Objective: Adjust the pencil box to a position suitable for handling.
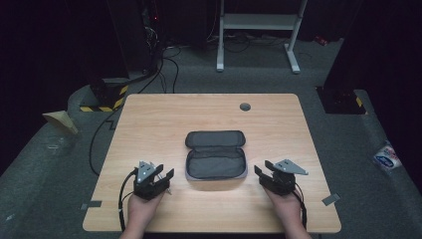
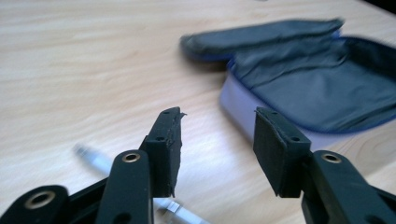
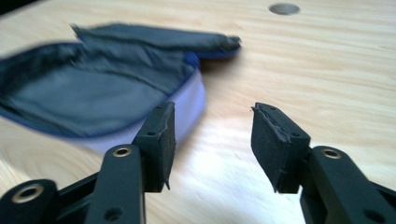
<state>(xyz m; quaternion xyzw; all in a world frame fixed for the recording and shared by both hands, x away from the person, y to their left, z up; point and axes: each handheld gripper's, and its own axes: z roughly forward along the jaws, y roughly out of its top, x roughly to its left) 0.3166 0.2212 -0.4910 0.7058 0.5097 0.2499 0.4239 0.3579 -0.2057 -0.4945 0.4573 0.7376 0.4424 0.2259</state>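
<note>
Centre of the high view, pouch [image 1: 216,159] lies unzipped, lid flipped back — ready for loading. Left gripper [image 1: 165,175] and right gripper [image 1: 260,172] flank it, jaws parted, empty — pen [image 2: 95,161] under left.

Table [image 1: 164,117]: pale wood-grain top, smooth, low sheen. Pouch [image 1: 216,162]: dark grey cloth lining, matt and creased, with a pale smooth outer wall. Left gripper [image 2: 217,133] and right gripper [image 3: 212,128]: matt black plastic arms, rough foam-like pads, brass-coloured rivets. Pen [image 2: 100,161]: glossy, metallic-looking.
</note>
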